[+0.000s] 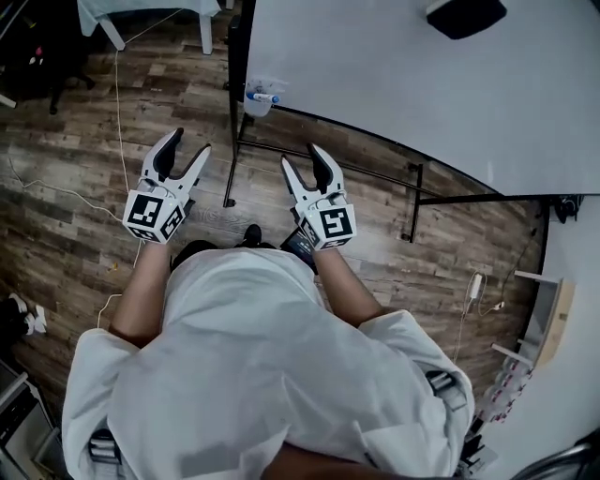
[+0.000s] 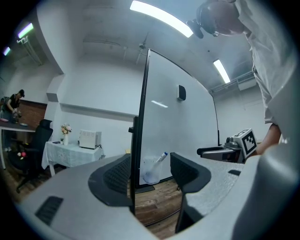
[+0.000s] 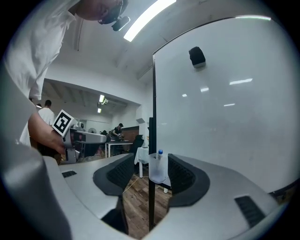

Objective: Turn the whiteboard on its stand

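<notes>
Left claw (image 1: pixel 189 145) and right claw (image 1: pixel 303 157) both released, empty, held side by side above the wooden floor (image 1: pixel 75 150). Whiteboard (image 1: pixel 394 84) upright on its black stand (image 1: pixel 413 202), just ahead of both claws, untouched.

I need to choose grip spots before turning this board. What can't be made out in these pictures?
- Whiteboard: in the head view, the picture's edges cut off its top and far side.
- Stand: in the head view the board covers its upper part. In both gripper views the jaws hide its base.
- Dark object on the board: cut off at the head view's top edge and too small elsewhere to identify.
</notes>
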`<state>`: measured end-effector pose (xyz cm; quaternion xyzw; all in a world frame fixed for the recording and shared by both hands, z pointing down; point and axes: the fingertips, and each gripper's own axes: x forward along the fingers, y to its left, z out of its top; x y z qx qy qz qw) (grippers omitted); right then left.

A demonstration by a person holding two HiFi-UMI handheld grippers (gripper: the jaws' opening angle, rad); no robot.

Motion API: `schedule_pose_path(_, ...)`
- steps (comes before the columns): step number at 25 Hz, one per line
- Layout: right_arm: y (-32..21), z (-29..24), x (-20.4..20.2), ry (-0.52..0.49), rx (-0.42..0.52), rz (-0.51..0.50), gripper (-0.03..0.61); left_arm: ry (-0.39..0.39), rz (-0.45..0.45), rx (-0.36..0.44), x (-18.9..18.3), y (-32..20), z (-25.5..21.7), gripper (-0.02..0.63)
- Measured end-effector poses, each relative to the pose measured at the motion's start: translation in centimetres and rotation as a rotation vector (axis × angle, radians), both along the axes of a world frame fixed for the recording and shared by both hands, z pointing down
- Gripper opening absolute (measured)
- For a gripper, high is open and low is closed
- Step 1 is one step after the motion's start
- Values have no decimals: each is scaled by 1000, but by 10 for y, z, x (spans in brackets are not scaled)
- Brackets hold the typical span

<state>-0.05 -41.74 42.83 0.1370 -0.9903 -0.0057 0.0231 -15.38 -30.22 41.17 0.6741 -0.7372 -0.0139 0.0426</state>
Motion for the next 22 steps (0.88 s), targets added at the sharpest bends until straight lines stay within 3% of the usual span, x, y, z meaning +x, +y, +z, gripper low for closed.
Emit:
schedule_pose_path(9, -31, 12, -12, 0, -27, -15, 219, 8, -4, -4, -17, -31, 5, 255)
schedule_pose_path(22, -62, 4, -52, 5, -1, 72, 216, 12, 169, 43, -64, -90, -4, 258)
